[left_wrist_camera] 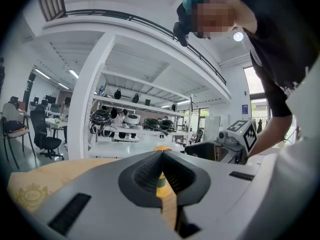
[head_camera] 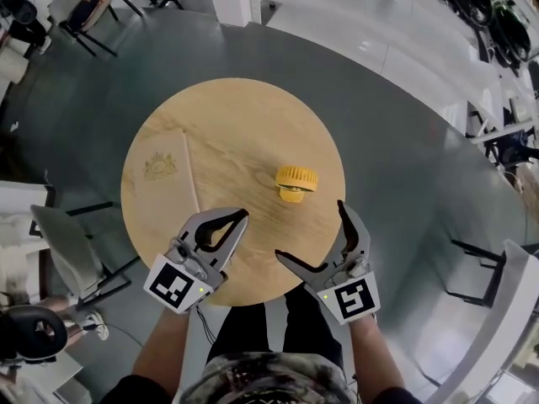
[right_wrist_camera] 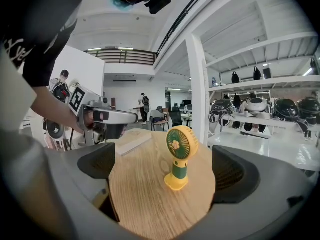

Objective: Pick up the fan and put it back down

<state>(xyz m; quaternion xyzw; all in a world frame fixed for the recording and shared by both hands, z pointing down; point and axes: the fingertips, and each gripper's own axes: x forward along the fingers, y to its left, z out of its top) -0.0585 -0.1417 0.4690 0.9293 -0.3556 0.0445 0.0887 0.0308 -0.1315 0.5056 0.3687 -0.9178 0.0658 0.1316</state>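
Fan [head_camera: 296, 182]: one only, yellow and green, standing upright on its base a little right of the middle of the one round wooden table [head_camera: 244, 116], touched by neither gripper.

At the left of the table lies a single pale flat booklet [head_camera: 164, 175] with a gold emblem. The head view shows it whole. In the left gripper view only its emblem corner [left_wrist_camera: 30, 196] shows, the rest cut off by the gripper's body.

The left gripper [head_camera: 238, 219] is over the near edge of the table, its tips pressed together with nothing between them. In its own view these closed jaws cover nearly all of the fan [left_wrist_camera: 161, 183]: a yellow sliver peeps over the tips and a narrow green and yellow strip shows through the slot between the pads.

From above, the head view gives only the fan's yellow rim and base. The green front grille appears in the right gripper view alone, where the fan [right_wrist_camera: 180, 156] is seen complete.

The right gripper [head_camera: 309, 229] is spread wide, the fan ahead of its tips and apart from both. Its own view frames the fan between the two dark pads. The table hides part of the person's legs.
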